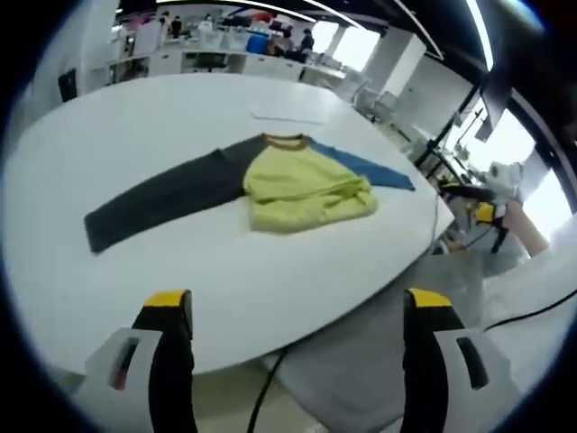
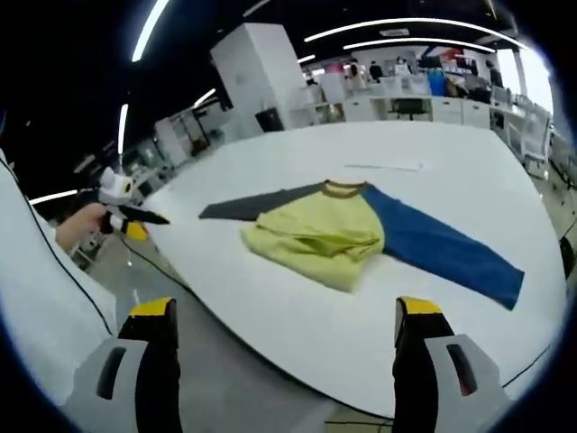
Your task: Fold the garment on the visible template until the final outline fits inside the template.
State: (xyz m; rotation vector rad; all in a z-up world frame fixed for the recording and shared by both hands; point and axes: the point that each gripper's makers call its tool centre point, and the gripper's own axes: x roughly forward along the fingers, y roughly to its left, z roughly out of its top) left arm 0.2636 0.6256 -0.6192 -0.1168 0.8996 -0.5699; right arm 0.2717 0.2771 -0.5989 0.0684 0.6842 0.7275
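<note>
Left gripper view: a big white table (image 1: 108,162) is seen, round at its edge and smooth on top. One shirt (image 1: 297,185) is laid flat on it, near the middle. The shirt has a yellow body that is bunched up and wrinkled, a brown collar, one dark grey sleeve (image 1: 162,198) stretched out long, and one blue sleeve (image 1: 365,167) on the other side. A thin pale outline (image 1: 288,117) is marked on the table just past the collar. Nothing is placed between the jaws and the shirt. The left gripper (image 1: 297,311) is held back at the table's near edge, with its two black, yellow-tipped jaws spread wide apart and nothing between them. Off to the right, the other tool (image 1: 482,194) is seen in a person's hand, past the table edge. A black cable is hung down below the table.

In the right gripper view, the same shirt (image 2: 315,234) is seen with the blue sleeve (image 2: 442,248) stretched out toward the table edge. The right gripper (image 2: 284,320) is held well apart from the shirt, its two jaws wide apart and empty. Shelves and desks are seen far behind.
</note>
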